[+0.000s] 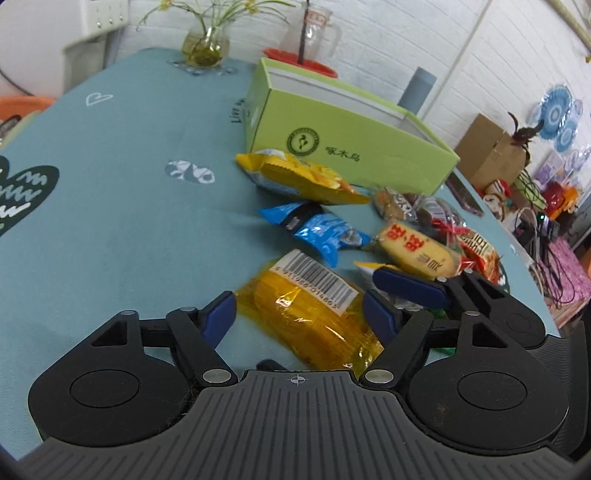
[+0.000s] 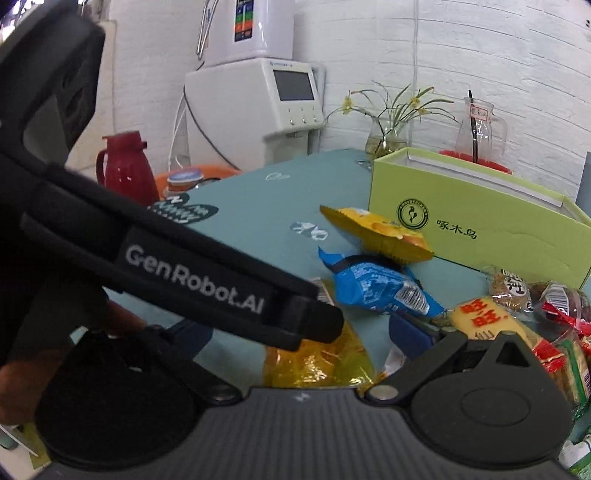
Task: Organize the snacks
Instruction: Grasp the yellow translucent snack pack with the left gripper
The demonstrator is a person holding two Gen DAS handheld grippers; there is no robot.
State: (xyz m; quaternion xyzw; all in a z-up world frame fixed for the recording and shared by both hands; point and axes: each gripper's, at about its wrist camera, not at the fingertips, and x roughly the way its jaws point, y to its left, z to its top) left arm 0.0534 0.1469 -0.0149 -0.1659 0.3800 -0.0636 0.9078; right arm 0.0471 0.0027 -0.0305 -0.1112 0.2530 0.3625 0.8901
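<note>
My left gripper [image 1: 301, 314] is open, its blue fingers either side of an amber-wrapped snack with a barcode [image 1: 310, 314] that lies on the blue tablecloth [image 1: 129, 221]. My right gripper [image 2: 306, 336] is open just beside it, over the same amber snack [image 2: 317, 358]; its finger [image 1: 410, 286] shows in the left wrist view. Further off lie a blue packet [image 1: 317, 230], a yellow packet [image 1: 303, 179] and a yellow red-lettered snack [image 1: 417, 251]. An open green box [image 1: 351, 144] stands behind them.
The left gripper's black body [image 2: 166, 269] blocks the left half of the right wrist view. A plant vase [image 1: 205, 48] and glass jug [image 1: 314, 33] stand at the table's far edge. More wrapped snacks [image 2: 546, 299] lie to the right.
</note>
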